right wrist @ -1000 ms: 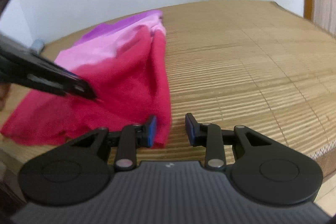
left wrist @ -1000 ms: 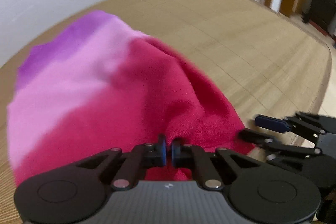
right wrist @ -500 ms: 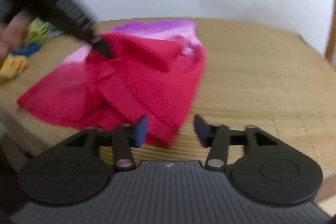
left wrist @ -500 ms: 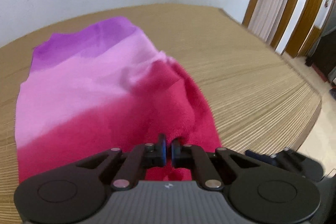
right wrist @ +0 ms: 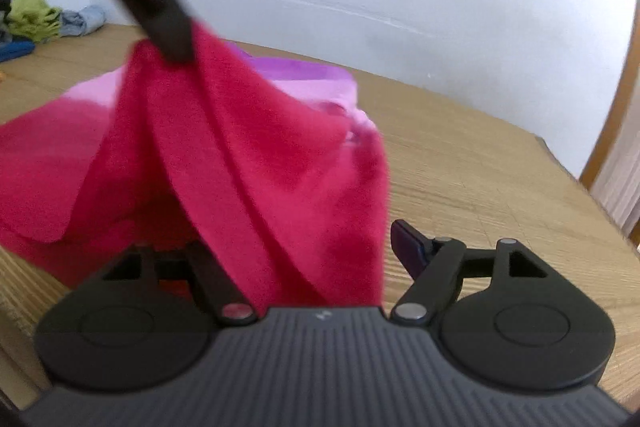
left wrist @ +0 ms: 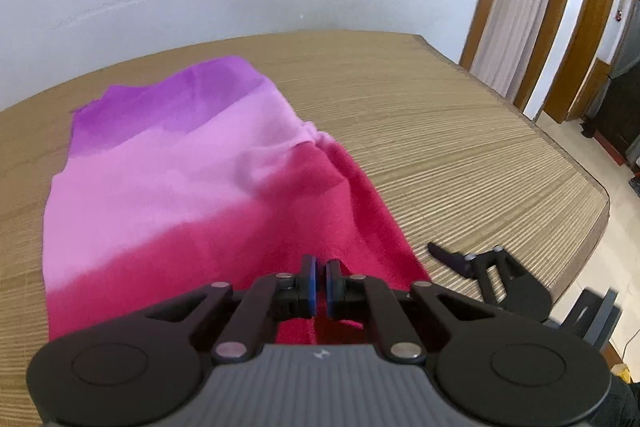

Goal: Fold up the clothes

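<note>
While 1 garment [left wrist: 208, 187] hangs (2 tools [left wrist: 319, 277]).

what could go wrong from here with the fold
The left hand-held gripper pinches only a small bit of the red edge of the garment, lifted into a peak; it could slip out.

The right hand-held gripper is opening with red cloth draped between its jaws, so it may snag or drag the fabric as it moves.

The cloth is bunched and creased beneath the lifted peak, so the fold may land crooked on the bamboo mat.
</note>
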The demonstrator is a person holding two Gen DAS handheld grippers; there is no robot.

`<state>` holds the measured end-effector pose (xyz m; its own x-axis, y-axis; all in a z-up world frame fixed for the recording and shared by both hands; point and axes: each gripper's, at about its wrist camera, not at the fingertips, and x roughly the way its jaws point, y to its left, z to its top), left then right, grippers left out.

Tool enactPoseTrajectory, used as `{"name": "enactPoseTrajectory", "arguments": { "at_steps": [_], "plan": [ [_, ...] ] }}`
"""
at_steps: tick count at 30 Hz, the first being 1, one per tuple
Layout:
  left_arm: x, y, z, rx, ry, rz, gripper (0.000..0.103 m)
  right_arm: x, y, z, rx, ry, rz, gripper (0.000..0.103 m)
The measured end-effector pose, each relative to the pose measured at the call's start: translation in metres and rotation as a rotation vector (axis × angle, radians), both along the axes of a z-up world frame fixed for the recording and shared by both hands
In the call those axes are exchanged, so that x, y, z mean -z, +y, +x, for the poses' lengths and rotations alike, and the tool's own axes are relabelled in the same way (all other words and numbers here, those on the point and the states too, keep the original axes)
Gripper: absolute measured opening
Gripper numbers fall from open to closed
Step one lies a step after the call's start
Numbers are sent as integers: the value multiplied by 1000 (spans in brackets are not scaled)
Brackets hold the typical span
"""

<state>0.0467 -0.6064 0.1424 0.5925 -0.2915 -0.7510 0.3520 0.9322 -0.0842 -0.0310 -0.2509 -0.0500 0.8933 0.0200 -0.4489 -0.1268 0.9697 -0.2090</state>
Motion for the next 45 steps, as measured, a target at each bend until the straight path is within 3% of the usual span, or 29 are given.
{"name": "enactPoseTrajectory", "arguments": {
  "at_steps": [1, 4, 9, 13, 16, 20, 22, 24, 26, 27, 31, 34, 37, 39, 41, 45],
  "plan": [
    [2, 2, 0, -1, 8, -1, 5, 0, -4, 2, 9, -1, 1, 71],
    [7, 1, -2, 25, 39, -3, 5, -3, -17, 8, 58, 10, 22, 3],
    [25, 9, -5, 34, 50, 61, 10, -28, -61, -13, 312, -51, 140, 8],
    [66, 25, 10, -71, 108, 172, 10, -7, -91, -20, 435, 45, 154, 8],
    [87, 41, 18, -135, 160, 217, 10, -3, -89, -29, 425, 45, 153, 8],
    [87, 62, 14, -153, 166, 226, 11, -2, -87, -32, 378, 78, 157, 10],
    [82, 72, 7, -153, 160, 236, 17, 1, -88, -28, 354, 127, 188, 12],
    [80, 84, 1, -185, 145, 276, 32, 0, -90, -30, 335, 155, 191, 16],
    [79, 100, -6, -237, 138, 295, 39, 1, -101, -30, 281, 199, 165, 31],
    [79, 109, -9, -268, 140, 296, 41, -1, -102, -36, 249, 220, 154, 32],
    [84, 138, -14, -371, 193, 216, 44, -17, -119, -53, 171, 278, 147, 38],
    [91, 144, -12, -391, 217, 166, 47, -35, -130, -53, 180, 226, 195, 41],
    [99, 144, -9, -396, 229, 123, 63, -41, -136, -41, 184, 185, 359, 63],
    [101, 141, -5, -395, 232, 116, 73, -34, -131, -26, 141, 197, 418, 64],
    [104, 134, -4, -395, 228, 127, 77, -19, -122, -10, 145, 236, 376, 64],
    [101, 126, -7, -364, 224, 186, 69, 1, -107, 12, 172, 270, 284, 57]
  ]
}}
